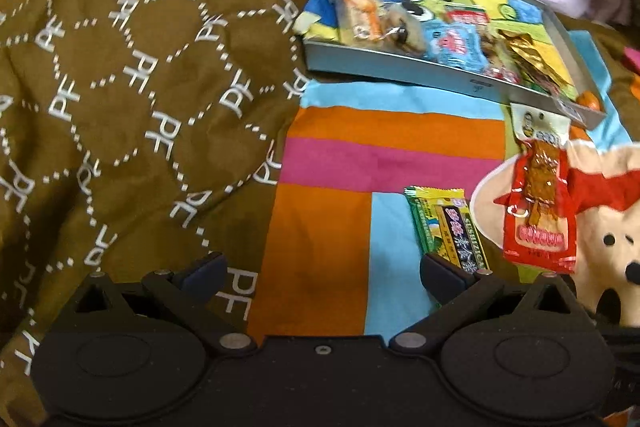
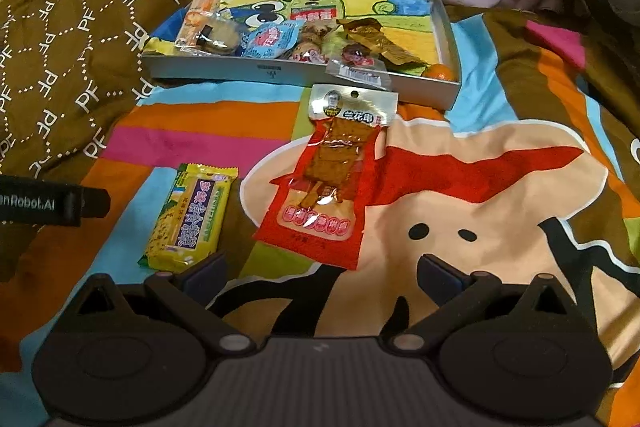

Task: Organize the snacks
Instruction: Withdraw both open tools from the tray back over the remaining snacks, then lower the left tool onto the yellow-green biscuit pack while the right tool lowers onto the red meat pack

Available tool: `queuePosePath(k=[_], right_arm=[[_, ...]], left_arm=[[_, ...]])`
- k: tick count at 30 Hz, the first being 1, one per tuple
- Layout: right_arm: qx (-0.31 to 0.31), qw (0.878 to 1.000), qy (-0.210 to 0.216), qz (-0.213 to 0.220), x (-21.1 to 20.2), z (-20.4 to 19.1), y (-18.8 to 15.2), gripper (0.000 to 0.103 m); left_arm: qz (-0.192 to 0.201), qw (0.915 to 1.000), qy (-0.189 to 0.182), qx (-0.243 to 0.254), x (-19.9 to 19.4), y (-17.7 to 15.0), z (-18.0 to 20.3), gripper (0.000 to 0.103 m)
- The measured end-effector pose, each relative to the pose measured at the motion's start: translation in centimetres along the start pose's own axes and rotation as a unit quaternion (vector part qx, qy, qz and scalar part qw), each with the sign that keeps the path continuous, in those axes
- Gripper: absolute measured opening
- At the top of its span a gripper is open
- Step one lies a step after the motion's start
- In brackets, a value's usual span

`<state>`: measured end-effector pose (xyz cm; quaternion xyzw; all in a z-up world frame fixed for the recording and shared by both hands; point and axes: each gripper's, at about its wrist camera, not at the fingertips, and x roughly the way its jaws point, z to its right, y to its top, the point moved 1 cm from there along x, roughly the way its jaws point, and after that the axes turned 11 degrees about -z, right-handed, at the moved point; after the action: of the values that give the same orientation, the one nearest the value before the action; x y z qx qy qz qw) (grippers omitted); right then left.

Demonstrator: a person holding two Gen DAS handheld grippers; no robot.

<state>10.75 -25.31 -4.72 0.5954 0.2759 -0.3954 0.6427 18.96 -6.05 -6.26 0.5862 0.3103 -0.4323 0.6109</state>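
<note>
White "PF" letters inside dotted rings repeat across the crumpled brown printed cloth [image 2: 60, 39] lying left of the tray. "nRobot.AI" reads in white on a black bar [image 2: 52, 205] at the left edge of the right wrist view. The long red plastic snack packet [image 2: 332, 183], with a clear window showing brown strips and a silver header with Chinese characters and a hang hole, lies flat on the colourful cartoon-bear bedsheet [image 2: 480, 211], its top just in front of the tray. Beside it to the left lies the yellow and green wrapped snack bar [image 2: 192, 219] with a purple label band of Chinese writing.

The shallow grey rectangular metal tray [image 2: 280, 71], lined with a cartoon frog picture, holds a row of small packets along its near side: an orange-and-white one [image 2: 198, 17], a light blue pouch [image 2: 272, 37], a gold foil wrapper [image 2: 380, 41] and a small orange fruit [image 2: 440, 71].

The left gripper [image 1: 322, 269] is spread wide and empty over the sheet, its right finger at the bar's near end. The right gripper [image 2: 320, 271] is likewise released, holding nothing, just short of the red packet.
</note>
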Motion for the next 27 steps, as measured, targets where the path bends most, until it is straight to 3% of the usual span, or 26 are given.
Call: queuePosePath(k=[8,17,27], right_arm=[[0.009,1.000,0.012,-0.006,0.3,0.0,0.3,0.103],[0.007,0.998,0.054,-0.021,0.9,0.9,2.4,0.103],[-0.040,0.997,0.059,0.006,2.4,2.8,6.3,0.103]], left_arm=[[-0.009,0.9990,-0.017,-0.040,0.6,0.4,-1.1,0.102],[-0.017,0.9991,-0.017,-0.036,1.4,0.8,-0.9,0.102],[-0.023,0.9993,-0.027,-0.009,2.7,1.1,0.1,0.102]])
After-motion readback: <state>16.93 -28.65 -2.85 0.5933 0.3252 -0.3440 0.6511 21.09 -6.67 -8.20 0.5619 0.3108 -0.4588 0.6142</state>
